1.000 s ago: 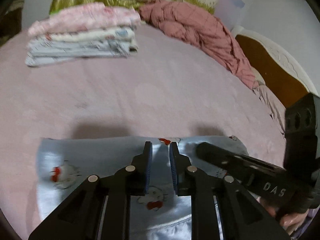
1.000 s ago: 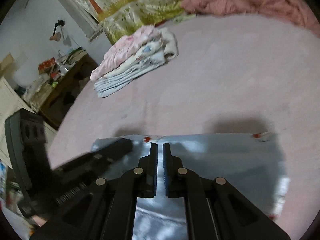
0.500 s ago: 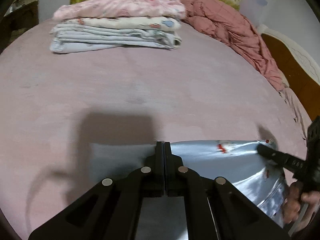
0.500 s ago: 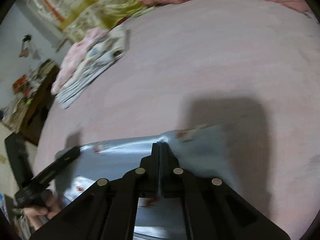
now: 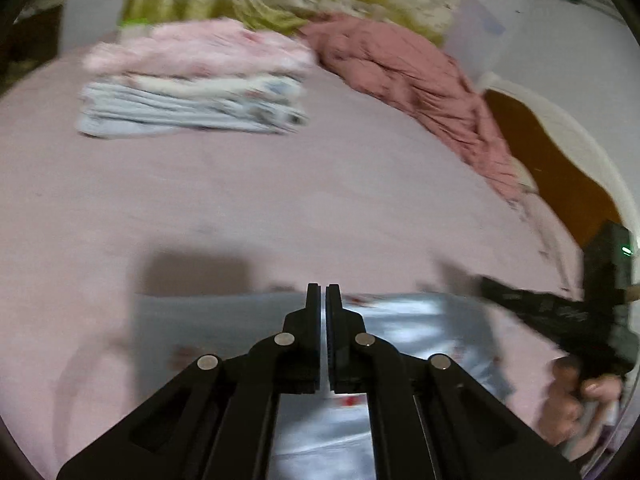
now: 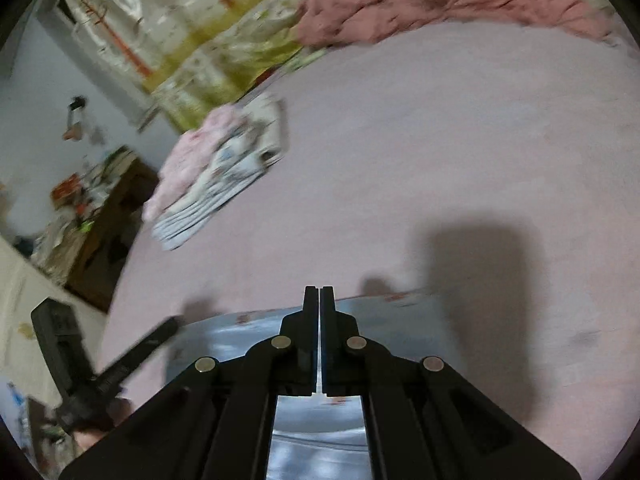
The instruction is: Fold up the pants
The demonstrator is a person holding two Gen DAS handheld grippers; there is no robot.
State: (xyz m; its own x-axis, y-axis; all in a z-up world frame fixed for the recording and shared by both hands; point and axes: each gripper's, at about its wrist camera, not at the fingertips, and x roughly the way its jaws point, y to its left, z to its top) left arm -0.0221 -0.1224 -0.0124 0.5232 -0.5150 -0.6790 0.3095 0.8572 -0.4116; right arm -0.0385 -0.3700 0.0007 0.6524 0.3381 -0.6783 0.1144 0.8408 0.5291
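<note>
Pants (image 5: 400, 320), light blue, on pink bed (image 5: 240, 208); left gripper (image 5: 322, 292) and right gripper (image 6: 319, 294) jaws closed, each pinching pants' far edge.

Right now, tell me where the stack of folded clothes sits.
The stack of folded clothes lies on the far side of the pink bedsheet, upper left in the left wrist view, beside the crumpled pink quilt.

Pretty lived-in bedroom: big pink bedsheet (image 5: 280, 200), crumpled rose quilt (image 5: 408, 80) by the wooden headboard (image 5: 560, 168), floral yellow-green curtain (image 6: 132, 28) behind, pale wall (image 5: 560, 40), cluttered dark wooden dresser (image 6: 92, 216) off to one side. Dim indoor light, hard shadows.
</note>
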